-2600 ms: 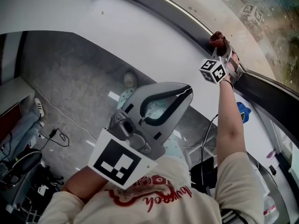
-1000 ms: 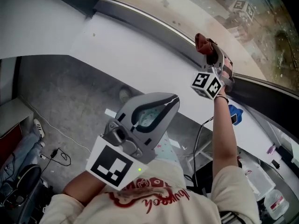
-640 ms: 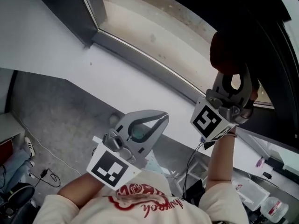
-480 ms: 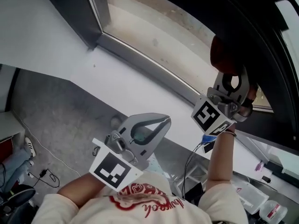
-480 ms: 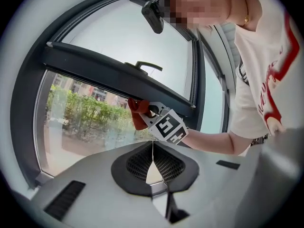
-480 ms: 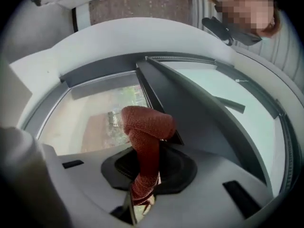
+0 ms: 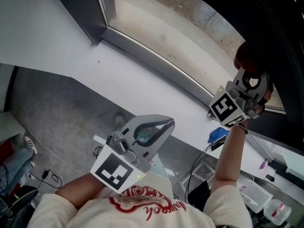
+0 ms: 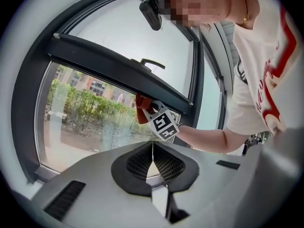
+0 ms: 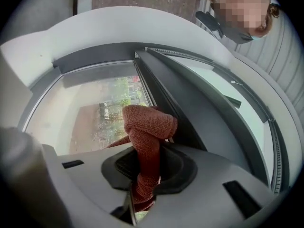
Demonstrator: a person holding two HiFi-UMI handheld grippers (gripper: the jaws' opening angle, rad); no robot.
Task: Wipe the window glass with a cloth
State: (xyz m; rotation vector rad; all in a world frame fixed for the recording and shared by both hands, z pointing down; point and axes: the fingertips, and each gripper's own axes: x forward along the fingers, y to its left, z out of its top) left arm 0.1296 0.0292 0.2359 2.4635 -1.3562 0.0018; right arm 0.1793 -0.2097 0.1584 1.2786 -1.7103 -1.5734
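Observation:
My right gripper [image 7: 250, 82] is raised against the window glass [image 7: 190, 27] and is shut on a bunched red cloth [image 7: 245, 57]. In the right gripper view the cloth [image 9: 147, 125] stands up between the jaws of the right gripper [image 9: 147, 172] and touches the glass [image 9: 90, 108] beside the dark frame [image 9: 185, 108]. My left gripper [image 7: 162, 125] hangs low in front of my chest, shut and empty. The left gripper [image 8: 153, 152] points at the window, and beyond it I see the cloth [image 8: 141, 109] at the glass [image 8: 85, 113].
A white sill [image 7: 118, 70] runs under the window. A window handle [image 8: 152, 63] sits on the upper sash. Below the sill are a blue object [image 7: 217, 135], cables and a bottle [image 7: 278, 210]. Clutter lies on the grey floor [image 7: 47, 127] at left.
My right gripper has lifted the cloth from the window's lower edge up onto the glass, then shifted right toward the dark frame. The left gripper stays shut and low.

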